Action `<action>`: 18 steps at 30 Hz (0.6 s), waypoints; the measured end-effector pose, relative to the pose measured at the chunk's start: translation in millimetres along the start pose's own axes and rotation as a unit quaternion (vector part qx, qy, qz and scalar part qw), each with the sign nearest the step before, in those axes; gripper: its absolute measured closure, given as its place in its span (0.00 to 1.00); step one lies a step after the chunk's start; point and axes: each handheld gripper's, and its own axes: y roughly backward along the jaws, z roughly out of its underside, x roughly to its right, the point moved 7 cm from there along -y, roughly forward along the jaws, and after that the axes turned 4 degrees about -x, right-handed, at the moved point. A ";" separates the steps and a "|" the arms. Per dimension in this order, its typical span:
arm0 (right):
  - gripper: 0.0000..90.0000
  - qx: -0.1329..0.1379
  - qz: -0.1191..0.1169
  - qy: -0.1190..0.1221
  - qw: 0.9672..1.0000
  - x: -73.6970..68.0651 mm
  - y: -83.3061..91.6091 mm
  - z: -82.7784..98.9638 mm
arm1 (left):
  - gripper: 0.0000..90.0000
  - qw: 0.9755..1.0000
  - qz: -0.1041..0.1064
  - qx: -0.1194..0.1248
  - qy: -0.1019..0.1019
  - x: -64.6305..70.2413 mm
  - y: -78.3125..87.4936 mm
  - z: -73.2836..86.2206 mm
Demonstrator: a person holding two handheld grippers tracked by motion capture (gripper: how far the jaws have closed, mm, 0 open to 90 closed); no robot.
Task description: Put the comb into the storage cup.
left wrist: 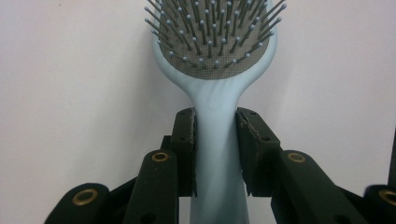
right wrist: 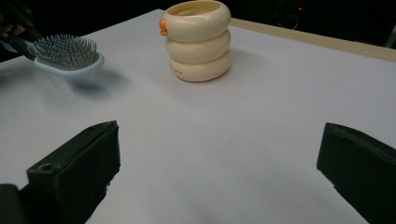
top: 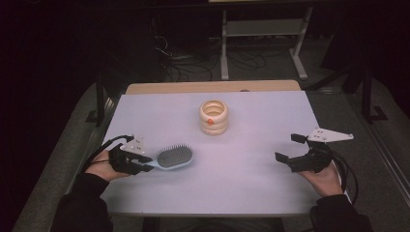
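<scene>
Left gripper view | hairbrush (left wrist: 215, 135) handle btwn fingers (left wrist: 184, 149), clamped | right gripper (right wrist: 219, 172) fingers apart

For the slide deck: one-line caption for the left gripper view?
Left gripper clamped on the light blue hairbrush handle, bristles up, above the white table.

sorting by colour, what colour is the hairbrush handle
Pale blue; the hairbrush handle shows best in the left gripper view.
</scene>
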 end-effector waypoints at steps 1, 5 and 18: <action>0.00 0.000 0.000 0.000 1.000 -0.1 0.0 0.0 | 0.78 1.000 0.001 0.001 0.000 -0.2 0.5 -1.7; 0.00 0.000 0.000 -0.001 1.000 0.1 0.1 0.1 | 0.78 1.000 -0.001 -0.004 -0.012 -0.5 3.0 -9.6; 0.00 0.000 -0.002 0.000 1.000 -0.2 0.0 0.2 | 0.78 0.999 -0.017 0.002 -0.032 -3.8 21.4 -35.6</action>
